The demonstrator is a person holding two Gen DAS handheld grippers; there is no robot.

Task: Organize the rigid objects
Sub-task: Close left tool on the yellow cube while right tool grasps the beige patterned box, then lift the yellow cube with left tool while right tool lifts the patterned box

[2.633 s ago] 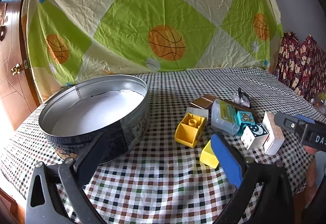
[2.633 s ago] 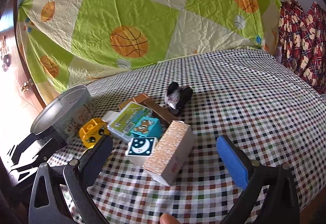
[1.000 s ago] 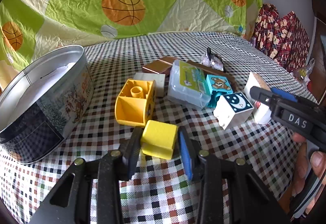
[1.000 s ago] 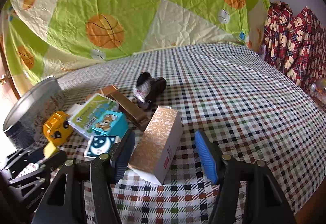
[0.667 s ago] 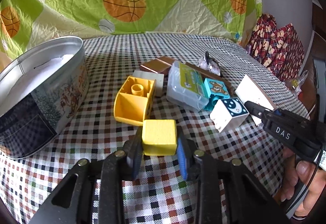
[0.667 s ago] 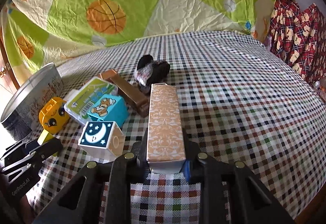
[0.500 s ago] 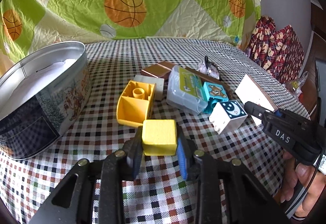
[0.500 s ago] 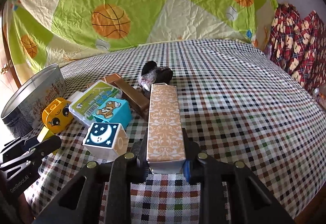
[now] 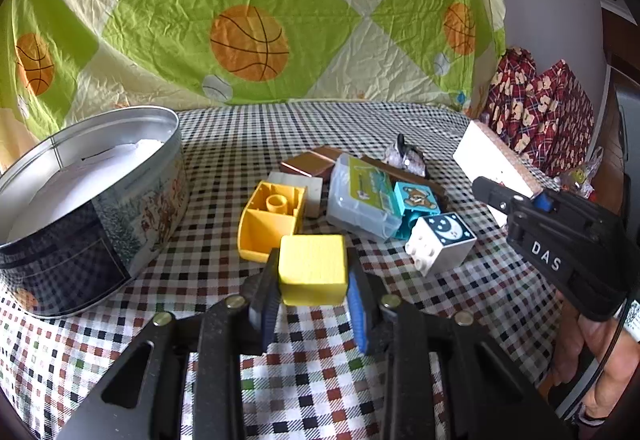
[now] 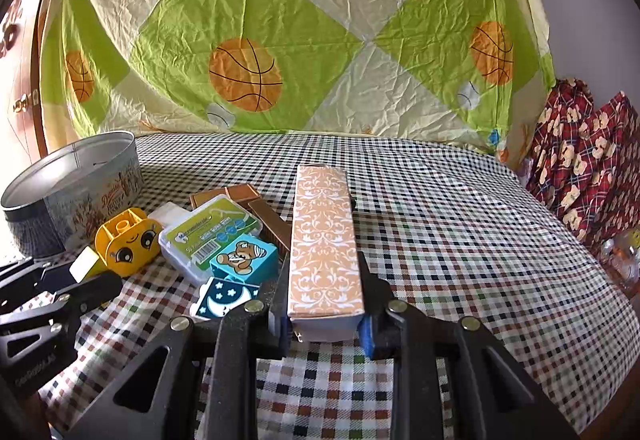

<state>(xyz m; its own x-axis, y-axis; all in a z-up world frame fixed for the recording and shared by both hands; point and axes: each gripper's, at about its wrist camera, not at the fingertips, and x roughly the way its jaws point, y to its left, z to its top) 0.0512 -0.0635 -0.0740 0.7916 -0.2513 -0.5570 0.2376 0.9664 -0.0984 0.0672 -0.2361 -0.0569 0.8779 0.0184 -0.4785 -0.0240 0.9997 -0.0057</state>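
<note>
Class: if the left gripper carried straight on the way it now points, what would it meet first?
Probably the hollow yellow plastic brick, lying just beyond the small yellow cube clamped in the left gripper; depth is uncertain.

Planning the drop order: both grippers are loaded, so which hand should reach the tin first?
Left, probably. The left gripper holds the yellow cube beside the tin; the right gripper's patterned box sits across the pile.

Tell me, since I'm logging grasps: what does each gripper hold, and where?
Left gripper: yellow cube, opposite sides. Right gripper: patterned box, long sides, near end.
</note>
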